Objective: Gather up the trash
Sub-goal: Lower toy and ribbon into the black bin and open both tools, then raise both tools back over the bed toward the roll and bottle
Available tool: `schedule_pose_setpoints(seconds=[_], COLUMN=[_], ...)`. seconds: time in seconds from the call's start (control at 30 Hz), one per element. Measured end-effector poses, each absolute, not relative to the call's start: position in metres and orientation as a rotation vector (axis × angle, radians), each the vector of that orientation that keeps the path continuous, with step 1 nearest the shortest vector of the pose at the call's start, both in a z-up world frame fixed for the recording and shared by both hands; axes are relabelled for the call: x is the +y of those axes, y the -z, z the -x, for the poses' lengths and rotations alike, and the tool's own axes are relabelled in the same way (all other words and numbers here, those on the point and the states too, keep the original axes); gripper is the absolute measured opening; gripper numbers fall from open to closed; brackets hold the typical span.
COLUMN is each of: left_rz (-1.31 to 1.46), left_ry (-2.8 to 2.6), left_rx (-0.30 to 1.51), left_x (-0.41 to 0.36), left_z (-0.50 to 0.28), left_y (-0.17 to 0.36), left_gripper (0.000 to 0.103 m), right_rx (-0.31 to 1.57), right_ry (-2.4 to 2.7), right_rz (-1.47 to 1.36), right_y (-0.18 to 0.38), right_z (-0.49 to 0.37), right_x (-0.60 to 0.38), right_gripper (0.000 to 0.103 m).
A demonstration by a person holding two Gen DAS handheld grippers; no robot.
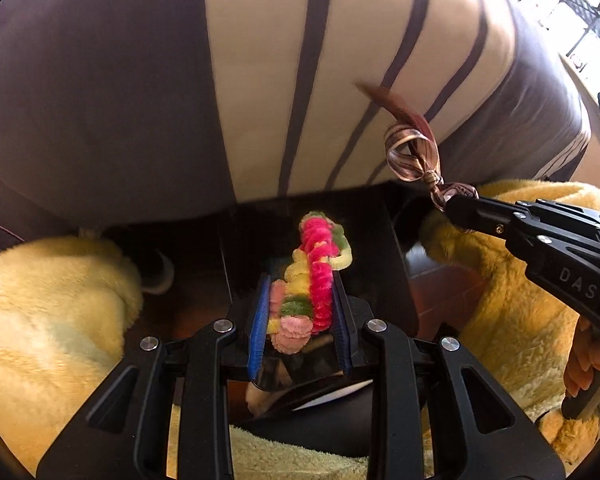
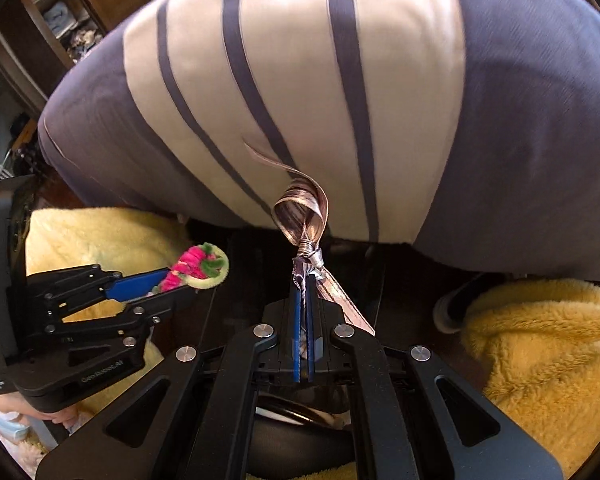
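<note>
Left gripper: clenched on multicoloured fuzzy pipe-cleaner bundle | Right gripper: clenched on shiny brown striped ribbon bow | Backdrop: grey-and-cream striped cushion

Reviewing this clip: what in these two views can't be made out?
- Trash container: none shows in either view.
- Lower end of the bunched pink, green and yellow pipe cleaners: hidden between the left gripper's pads.
- Held end of the striped brown satin ribbon: hidden inside the shut right gripper.
- Ribbon's free tip: motion-blurred, left wrist view.
</note>
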State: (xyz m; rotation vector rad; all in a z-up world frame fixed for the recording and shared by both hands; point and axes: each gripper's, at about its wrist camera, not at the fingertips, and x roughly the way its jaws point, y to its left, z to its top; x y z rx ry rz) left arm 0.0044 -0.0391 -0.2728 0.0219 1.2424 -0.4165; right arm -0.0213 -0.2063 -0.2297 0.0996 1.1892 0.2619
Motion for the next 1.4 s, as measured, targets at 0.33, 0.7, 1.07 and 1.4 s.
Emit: schedule_pose_setpoints(seconds=[0.33, 0.7, 1.07, 1.4], left_rz=[-0.028, -0.021, -0.009, -0.054], left_ry=[0.444, 0.421, 0.373, 0.351], left_rx=[1.367, 1.383, 1.205, 0.960], left_x=[-0.047, -0.039, -0.022, -0.018], left_z=[-0.005, -0.006, -0.010, -0.033], left_y=[0.311, 0.312, 0.251, 0.147], left_gripper=[0.027, 0.041, 0.095, 0.095], right_rx=[1.320, 1.322, 1.143, 0.921], right_ry=[-0.265, -0.244, -0.152, -0.071], right_rz=[-0.110, -0.114, -0.097, -0.057], right_y=[0.267, 0.273, 0.220, 0.128], right_z=[0.009, -0.001, 0.005, -0.013], right_x=[-0.202, -0.205, -0.234, -0.269], right_gripper=[0.007, 0.042, 0.095, 0.098])
